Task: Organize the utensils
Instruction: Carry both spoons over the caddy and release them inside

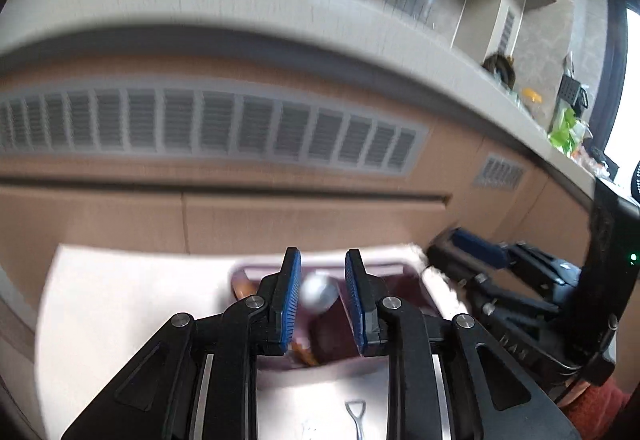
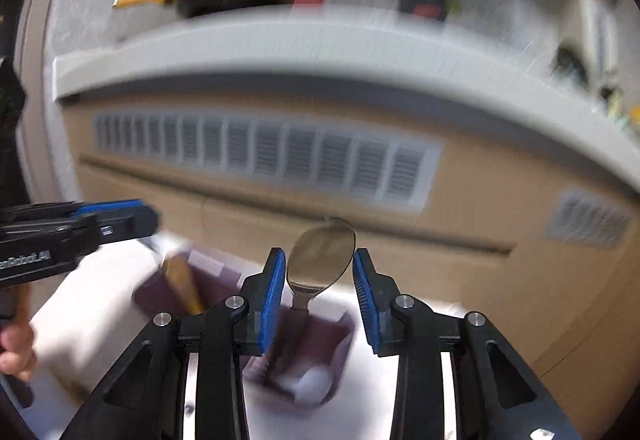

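Both claws hang released over the dark maroon plastic utensil bin [image 2: 320, 368] on the white table [image 1: 120, 300]. Right gripper [image 2: 319, 292] frames a shiny metal spoon [image 2: 322, 256] standing bowl-up in it; left gripper [image 1: 322, 300] straddles that spoon (blurred).

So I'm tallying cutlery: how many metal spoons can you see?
1 for sure: the metal spoon stands bowl-up in the purple holder, between the right gripper fingers. Blur may hide others.
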`<state>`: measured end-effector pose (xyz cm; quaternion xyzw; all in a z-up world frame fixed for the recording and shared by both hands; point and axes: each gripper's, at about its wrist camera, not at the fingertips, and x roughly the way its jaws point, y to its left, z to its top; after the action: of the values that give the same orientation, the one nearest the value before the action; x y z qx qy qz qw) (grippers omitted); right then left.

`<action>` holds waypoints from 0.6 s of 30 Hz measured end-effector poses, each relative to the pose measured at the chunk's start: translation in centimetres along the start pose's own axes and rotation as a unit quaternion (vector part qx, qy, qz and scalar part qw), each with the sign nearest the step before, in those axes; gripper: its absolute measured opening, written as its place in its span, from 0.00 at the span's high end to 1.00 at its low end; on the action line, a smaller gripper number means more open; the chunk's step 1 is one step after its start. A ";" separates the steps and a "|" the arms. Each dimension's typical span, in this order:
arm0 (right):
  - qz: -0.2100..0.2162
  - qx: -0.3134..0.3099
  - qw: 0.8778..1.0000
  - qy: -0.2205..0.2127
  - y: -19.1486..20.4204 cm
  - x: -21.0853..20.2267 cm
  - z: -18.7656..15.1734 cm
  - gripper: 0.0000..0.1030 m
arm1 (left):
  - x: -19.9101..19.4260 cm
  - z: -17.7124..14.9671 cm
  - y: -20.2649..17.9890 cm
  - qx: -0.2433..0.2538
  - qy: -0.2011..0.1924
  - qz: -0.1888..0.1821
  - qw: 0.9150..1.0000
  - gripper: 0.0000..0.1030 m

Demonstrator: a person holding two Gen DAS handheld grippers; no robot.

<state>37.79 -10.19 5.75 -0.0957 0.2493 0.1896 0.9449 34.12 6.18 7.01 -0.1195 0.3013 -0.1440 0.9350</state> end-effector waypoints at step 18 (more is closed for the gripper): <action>0.015 -0.056 0.992 0.109 2.2 -5.0 -10.5 0.65 | -7.8 -11.1 3.4 -0.064 0.043 0.107 0.991 0.66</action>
<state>28.25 -12.60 -0.90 -0.1644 0.3410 0.2063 0.9023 22.10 10.45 1.33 -0.1400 0.3605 -0.0280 0.9218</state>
